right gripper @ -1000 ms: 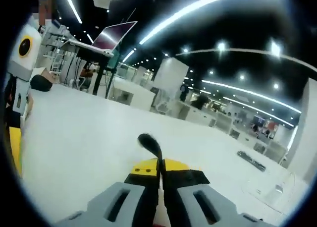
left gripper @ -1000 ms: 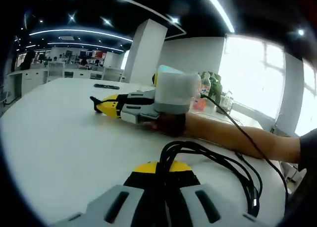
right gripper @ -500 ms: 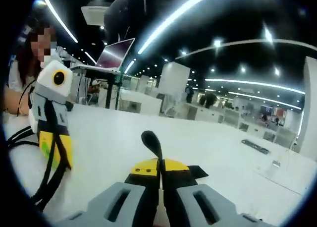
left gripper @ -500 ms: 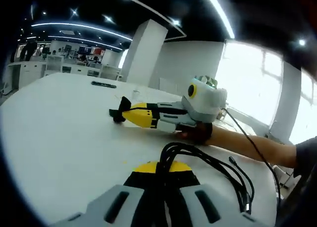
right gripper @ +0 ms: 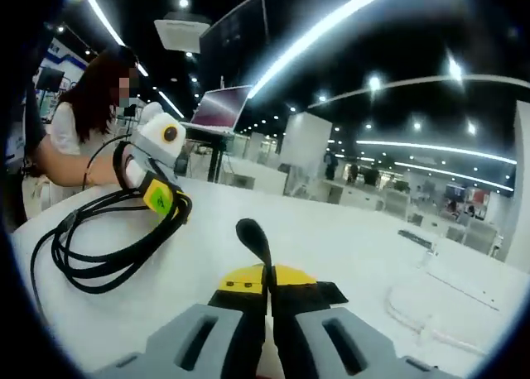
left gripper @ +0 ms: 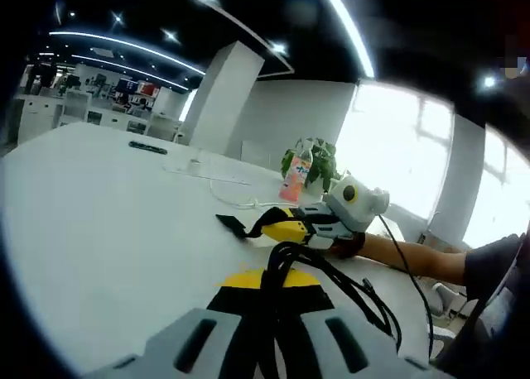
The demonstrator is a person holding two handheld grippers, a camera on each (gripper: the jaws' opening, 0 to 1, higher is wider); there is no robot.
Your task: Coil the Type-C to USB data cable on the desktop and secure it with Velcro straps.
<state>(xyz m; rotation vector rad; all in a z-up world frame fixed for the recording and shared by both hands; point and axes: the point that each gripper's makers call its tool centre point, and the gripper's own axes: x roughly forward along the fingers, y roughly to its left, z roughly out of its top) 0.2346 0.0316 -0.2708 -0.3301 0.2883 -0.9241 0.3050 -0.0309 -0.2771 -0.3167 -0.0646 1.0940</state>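
Where the left gripper (left gripper: 267, 290) rises into the left gripper view, its jaws are pressed narrow on the black data cable (left gripper: 348, 284), which passes between them and loops out over the white tabletop (left gripper: 99, 197) to their right in several loose coils. In the right gripper view the same gripper (right gripper: 170, 203) shows on the left, cable bundle (right gripper: 99, 251) hanging from its tip and lying in loops on the tabletop (right gripper: 331, 247).

Right gripper (right gripper: 267, 286): jaws closed tight on a black Velcro strap (right gripper: 255, 240), whose rounded end curls up above the tips. In the left gripper view this gripper (left gripper: 248, 227) lies low over the tabletop just beyond the cable, strap (left gripper: 232, 224) jutting from its tip as a flat dark tab.

Beyond it:
- pink drink bottle (left gripper: 295, 177) and a potted plant (left gripper: 319, 162), close together toward the far edge;
- white cable (left gripper: 224, 199) lying slack near the bottle;
- dark flat object (left gripper: 147, 147) far off on the tabletop, too small to identify.

A person's forearm (left gripper: 414, 259) reaches in behind the right gripper.
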